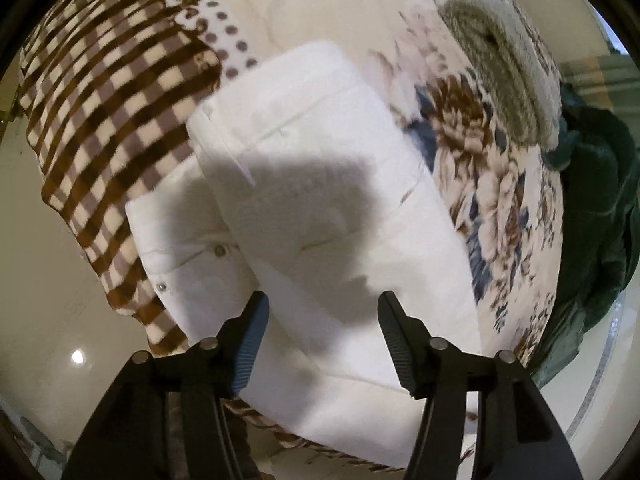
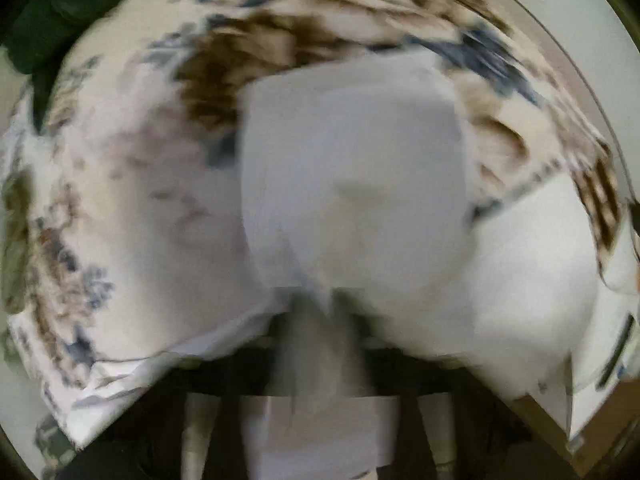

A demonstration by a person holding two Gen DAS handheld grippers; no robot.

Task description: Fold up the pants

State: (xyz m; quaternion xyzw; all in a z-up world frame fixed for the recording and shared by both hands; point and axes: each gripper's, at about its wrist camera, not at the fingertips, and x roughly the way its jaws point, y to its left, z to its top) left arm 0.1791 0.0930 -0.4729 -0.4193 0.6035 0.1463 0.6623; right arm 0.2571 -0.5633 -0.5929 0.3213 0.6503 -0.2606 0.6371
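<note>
White pants (image 1: 316, 184) lie on a floral bedspread (image 1: 492, 184), folded over on themselves, with the waistband button (image 1: 219, 251) at lower left. My left gripper (image 1: 323, 320) hovers above the near edge of the pants, open and empty. In the right wrist view the image is badly blurred. White pants fabric (image 2: 352, 168) fills the centre and runs down between the fingers. My right gripper (image 2: 320, 312) seems shut on that fabric, but the fingers are smeared.
A brown checked blanket (image 1: 108, 120) lies left of the pants. A rolled beige towel (image 1: 504, 64) sits at the upper right. Dark green cloth (image 1: 596, 200) hangs at the bed's right edge. Pale floor (image 1: 48, 280) shows at the left.
</note>
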